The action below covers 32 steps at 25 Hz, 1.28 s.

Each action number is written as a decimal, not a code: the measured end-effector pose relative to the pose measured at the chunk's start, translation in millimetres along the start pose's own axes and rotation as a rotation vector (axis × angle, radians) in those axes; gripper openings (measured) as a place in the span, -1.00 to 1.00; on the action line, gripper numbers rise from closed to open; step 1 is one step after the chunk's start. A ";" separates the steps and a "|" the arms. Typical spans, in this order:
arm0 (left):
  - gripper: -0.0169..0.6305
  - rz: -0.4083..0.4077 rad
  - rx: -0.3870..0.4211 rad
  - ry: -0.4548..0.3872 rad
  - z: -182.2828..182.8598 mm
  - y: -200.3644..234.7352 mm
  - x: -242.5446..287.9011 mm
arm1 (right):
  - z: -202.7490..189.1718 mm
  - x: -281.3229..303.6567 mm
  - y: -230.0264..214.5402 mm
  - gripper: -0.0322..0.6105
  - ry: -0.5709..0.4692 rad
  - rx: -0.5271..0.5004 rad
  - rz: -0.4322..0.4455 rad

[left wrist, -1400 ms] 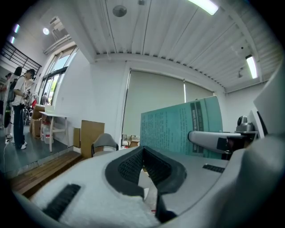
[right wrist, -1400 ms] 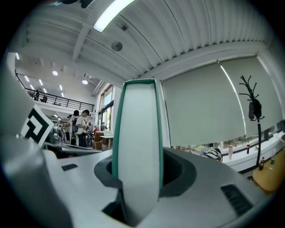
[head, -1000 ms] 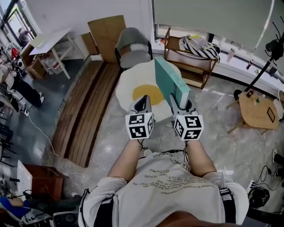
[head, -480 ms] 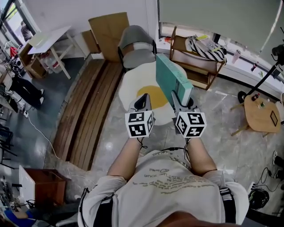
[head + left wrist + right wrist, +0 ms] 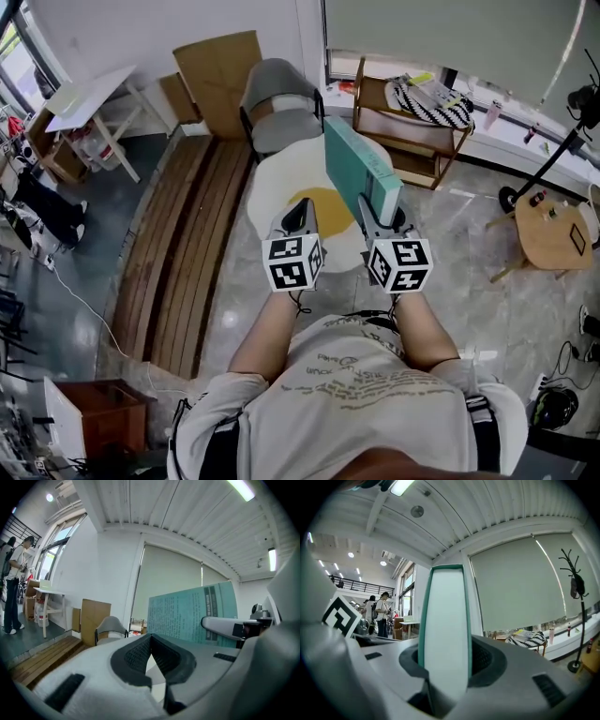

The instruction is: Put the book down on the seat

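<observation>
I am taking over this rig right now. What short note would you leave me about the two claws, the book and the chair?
Left claw: shut, empty.
Right claw: shut on the teal book, which is held upright on its edge.
Grey chair: ahead, beyond the egg-shaped rug.
Done: the book is in the grip.
Left: walk up to the chair, lay the book on its seat, open the right claw.

A matt teal cover and smooth paper edges are seen on the book. The floor is glossy stone and the planks are wood.
</observation>
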<state>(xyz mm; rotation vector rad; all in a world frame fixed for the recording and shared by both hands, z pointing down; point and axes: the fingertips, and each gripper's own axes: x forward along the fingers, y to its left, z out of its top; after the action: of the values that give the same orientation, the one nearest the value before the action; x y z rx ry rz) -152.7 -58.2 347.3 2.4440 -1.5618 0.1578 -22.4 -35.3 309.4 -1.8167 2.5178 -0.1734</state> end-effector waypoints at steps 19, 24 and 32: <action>-0.89 0.056 -0.004 0.044 -2.9 27.4 69.4 | -16.7 82.8 -29.2 -0.37 0.052 0.030 0.071; -0.89 0.090 0.004 0.036 8.4 40.3 93.2 | -10.6 121.4 -43.9 -0.37 0.049 0.036 0.101; -0.89 0.096 0.021 0.077 10.0 51.8 139.0 | -16.6 161.9 -65.2 -0.37 0.059 0.062 0.123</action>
<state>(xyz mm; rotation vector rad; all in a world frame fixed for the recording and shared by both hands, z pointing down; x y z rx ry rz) -141.0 -203.8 375.0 2.3497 -1.6530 0.2833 -13.7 -207.8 339.4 -1.6533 2.6222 -0.3027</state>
